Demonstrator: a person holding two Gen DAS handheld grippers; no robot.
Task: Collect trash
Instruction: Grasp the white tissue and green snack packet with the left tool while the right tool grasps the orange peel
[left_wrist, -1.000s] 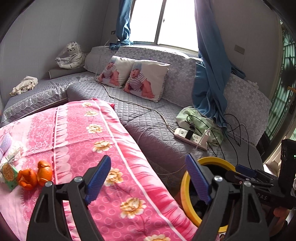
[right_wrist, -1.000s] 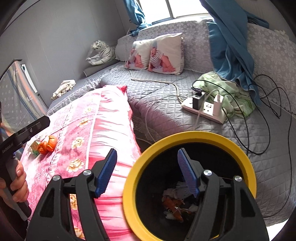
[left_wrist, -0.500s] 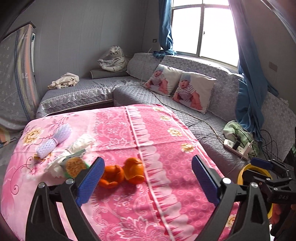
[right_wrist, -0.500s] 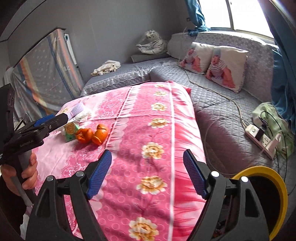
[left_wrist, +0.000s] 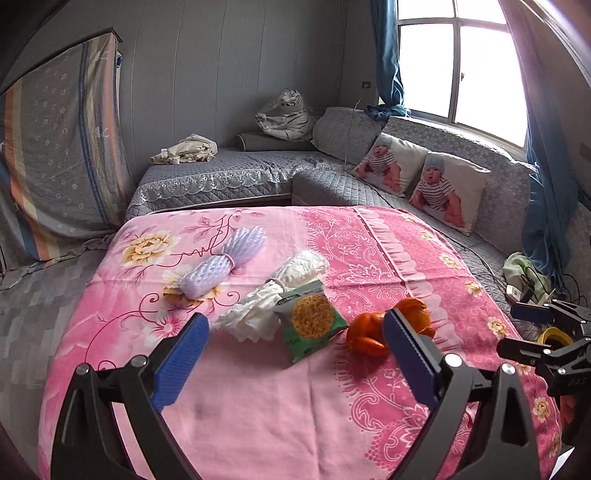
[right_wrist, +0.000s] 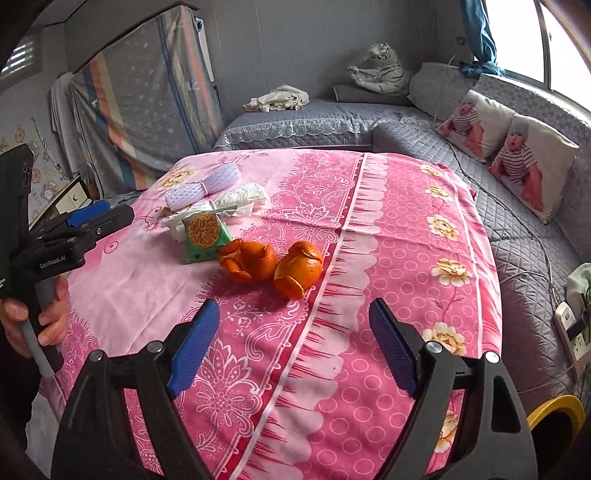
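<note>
A pink floral cloth (right_wrist: 388, 229) covers the surface that carries the trash. Toward its far left corner lie a lilac foam net (left_wrist: 225, 262) tied at the middle and, just beside it, a white foam net (left_wrist: 273, 295). Touching the white one is a green snack packet (left_wrist: 312, 325) printed with a yellow noodle disc. Next come 2 hollow orange peels (right_wrist: 271, 264), side by side near the middle of the cloth.

The left gripper (left_wrist: 295, 358) hangs empty and spread wide, the packet and peels just beyond its blue pads (left_wrist: 181, 358). The right gripper (right_wrist: 293, 350) holds nothing, its jaws opening, the peels just ahead.

A yellow-rimmed bin (right_wrist: 557, 413) stands past the near right corner; its contents cannot be made out.
</note>
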